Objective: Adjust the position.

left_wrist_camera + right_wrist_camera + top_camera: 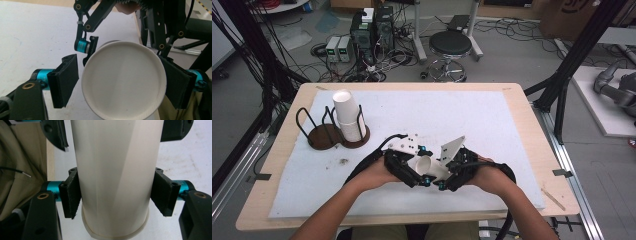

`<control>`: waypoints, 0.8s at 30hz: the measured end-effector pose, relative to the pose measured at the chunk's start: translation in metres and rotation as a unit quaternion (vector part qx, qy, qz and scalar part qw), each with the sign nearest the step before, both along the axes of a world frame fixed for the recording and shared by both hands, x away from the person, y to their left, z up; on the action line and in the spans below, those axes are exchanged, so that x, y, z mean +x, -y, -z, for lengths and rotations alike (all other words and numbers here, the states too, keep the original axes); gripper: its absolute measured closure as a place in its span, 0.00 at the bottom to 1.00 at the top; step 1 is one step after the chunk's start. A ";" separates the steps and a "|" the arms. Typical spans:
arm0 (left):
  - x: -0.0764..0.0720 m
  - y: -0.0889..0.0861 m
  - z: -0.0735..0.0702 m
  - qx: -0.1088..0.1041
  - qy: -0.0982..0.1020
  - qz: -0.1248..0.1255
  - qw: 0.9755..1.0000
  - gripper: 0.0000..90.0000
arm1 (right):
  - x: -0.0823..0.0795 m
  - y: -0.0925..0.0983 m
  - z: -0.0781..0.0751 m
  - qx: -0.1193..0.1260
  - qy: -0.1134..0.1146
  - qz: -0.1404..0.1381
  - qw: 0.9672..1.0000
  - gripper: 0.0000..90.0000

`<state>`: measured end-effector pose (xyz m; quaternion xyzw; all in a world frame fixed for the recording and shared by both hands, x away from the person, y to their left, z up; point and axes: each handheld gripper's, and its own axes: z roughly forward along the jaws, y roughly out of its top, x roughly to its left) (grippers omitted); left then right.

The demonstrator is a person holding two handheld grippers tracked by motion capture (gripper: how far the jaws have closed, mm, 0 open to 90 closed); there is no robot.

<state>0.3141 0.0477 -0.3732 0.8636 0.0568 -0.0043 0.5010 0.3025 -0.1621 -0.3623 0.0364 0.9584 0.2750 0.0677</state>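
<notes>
A white paper cup (428,165) lies on its side in the air just above the front middle of the white mat, held between both hands. My right gripper (438,179) is shut on it: in the right gripper view both black pads press the cup (115,170) on its side wall, around my right gripper (115,195). My left gripper (416,170) faces the cup's open mouth (123,80). The cup sits between the jaws of my left gripper (120,82). The right pad (176,86) meets the rim, while the left pad (65,81) stands a sliver off it.
At the left of the mat (472,115) stands a wire cup rack (319,134) on a brown base, with a stack of white cups (348,117) in its right ring. The table's front edge runs just under my forearms. A stool (450,45) and boxes are on the floor beyond.
</notes>
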 end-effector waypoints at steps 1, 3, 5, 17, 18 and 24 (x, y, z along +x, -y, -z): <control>0.000 0.000 0.000 0.003 0.000 0.001 1.000 0.24 | 0.000 -0.001 0.000 -0.005 0.000 -0.001 1.000 0.36; 0.000 0.002 0.002 0.006 -0.002 0.004 1.000 0.25 | 0.000 -0.002 0.001 -0.013 -0.002 -0.004 1.000 0.36; 0.000 0.002 0.003 0.011 -0.004 0.007 1.000 0.26 | 0.000 -0.004 0.002 -0.021 -0.005 -0.005 1.000 0.36; 0.000 0.005 0.006 0.023 -0.001 0.020 1.000 0.37 | 0.000 -0.004 0.004 -0.028 -0.014 -0.010 0.999 0.35; 0.000 0.005 0.006 0.021 0.001 0.020 1.000 0.37 | 0.000 -0.003 0.004 -0.023 -0.014 -0.008 1.000 0.34; 0.002 -0.001 0.005 0.002 -0.001 0.014 1.000 0.37 | 0.001 0.010 0.003 0.048 -0.013 0.010 0.999 0.24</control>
